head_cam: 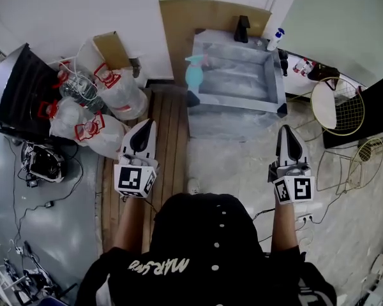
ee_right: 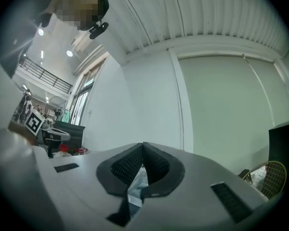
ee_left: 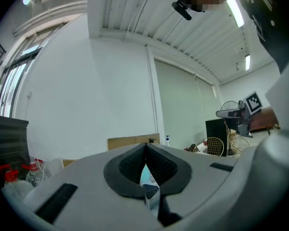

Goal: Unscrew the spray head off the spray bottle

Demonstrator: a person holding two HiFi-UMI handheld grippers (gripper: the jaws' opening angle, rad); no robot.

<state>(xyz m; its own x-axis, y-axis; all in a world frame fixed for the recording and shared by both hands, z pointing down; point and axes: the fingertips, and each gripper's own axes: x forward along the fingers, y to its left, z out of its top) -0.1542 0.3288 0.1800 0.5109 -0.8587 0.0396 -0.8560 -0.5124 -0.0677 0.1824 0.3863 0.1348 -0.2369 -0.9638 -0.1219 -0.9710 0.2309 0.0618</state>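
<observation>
The spray bottle (head_cam: pixel 195 75), pale teal with a teal spray head, stands at the left edge of a plastic-wrapped table (head_cam: pixel 268 81) far ahead of me. My left gripper (head_cam: pixel 142 125) is held out level, well short of the table, shut with nothing in it. My right gripper (head_cam: pixel 287 131) is held the same way on the right, also shut and empty. In the left gripper view the jaws (ee_left: pixel 145 146) meet, and a sliver of the teal bottle (ee_left: pixel 145 176) shows below them. In the right gripper view the gripper (ee_right: pixel 143 144) is closed too.
A black object (head_cam: pixel 242 29) and a white bottle with a blue cap (head_cam: pixel 276 39) stand at the table's far edge, against a cardboard sheet (head_cam: pixel 179 24). Bags of plastic bottles (head_cam: pixel 108 101) lie at the left. Gold wire chairs (head_cam: pixel 338 107) and a black cabinet (head_cam: pixel 370 107) stand at the right.
</observation>
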